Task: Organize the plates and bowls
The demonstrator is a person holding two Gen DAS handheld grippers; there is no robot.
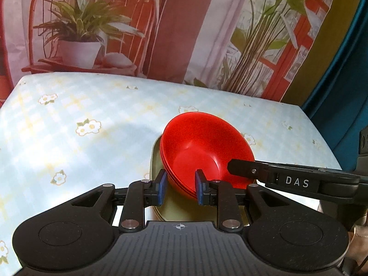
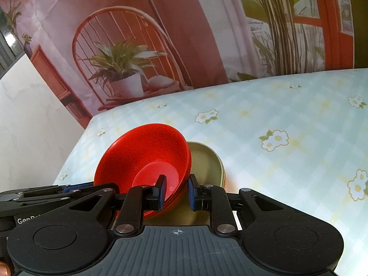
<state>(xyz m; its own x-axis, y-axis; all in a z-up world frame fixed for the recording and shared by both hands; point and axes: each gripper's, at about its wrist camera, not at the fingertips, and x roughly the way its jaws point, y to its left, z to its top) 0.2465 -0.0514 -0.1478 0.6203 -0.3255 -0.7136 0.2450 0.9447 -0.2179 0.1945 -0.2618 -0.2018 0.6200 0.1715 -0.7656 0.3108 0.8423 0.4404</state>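
A stack of red bowls (image 1: 202, 147) sits nested on an olive-green plate (image 1: 177, 209) on the flowered tablecloth. In the left wrist view my left gripper (image 1: 180, 187) straddles the near rim of the bowl stack, one blue pad (image 1: 162, 187) outside and one inside, with a gap showing. In the right wrist view my right gripper (image 2: 176, 189) straddles the opposite rim of the red bowls (image 2: 147, 154) the same way, over the green plate (image 2: 207, 163). The right gripper's finger (image 1: 276, 174) reaches in from the right in the left wrist view.
The table (image 1: 80, 126) wears a pale blue checked cloth with flowers. A printed backdrop with a chair and plants (image 1: 87, 30) hangs behind it. The table's left edge (image 2: 76, 147) drops off beside a white wall.
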